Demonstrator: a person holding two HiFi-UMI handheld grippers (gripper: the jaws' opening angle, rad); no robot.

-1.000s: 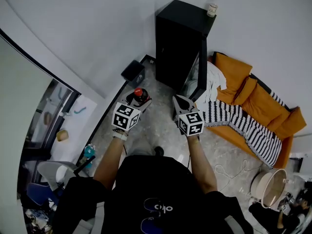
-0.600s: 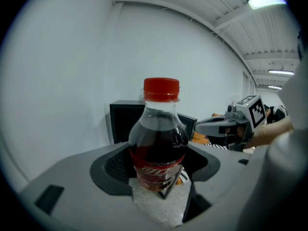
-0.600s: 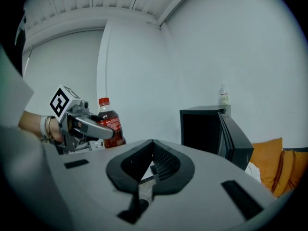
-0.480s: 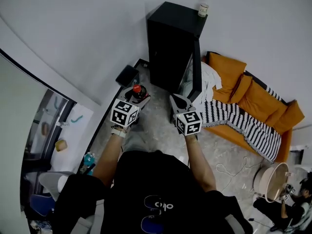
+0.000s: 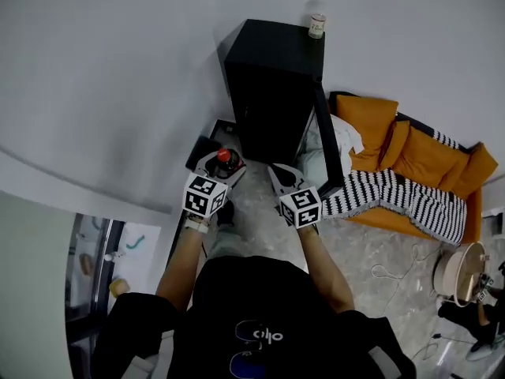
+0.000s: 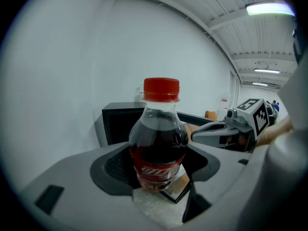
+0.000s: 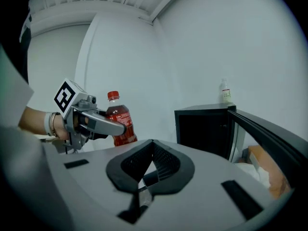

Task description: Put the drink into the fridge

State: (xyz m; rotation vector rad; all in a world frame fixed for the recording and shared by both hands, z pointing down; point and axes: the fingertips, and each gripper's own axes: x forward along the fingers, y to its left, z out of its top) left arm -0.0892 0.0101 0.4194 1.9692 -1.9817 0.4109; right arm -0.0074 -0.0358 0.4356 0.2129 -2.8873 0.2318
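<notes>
Though label illegible, drink (red cap) clamped in left gripper; right gripper closed

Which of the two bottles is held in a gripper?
The red-capped drink bottle, clamped in the left gripper; the small pale bottle stands on top of the black fridge.

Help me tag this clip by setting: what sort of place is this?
Probably a lounge corner of an office or workshop, not a kitchen: a small black fridge against a bare white wall, an orange sofa with a striped throw beside it, and strip lights under a ribbed ceiling.
</notes>
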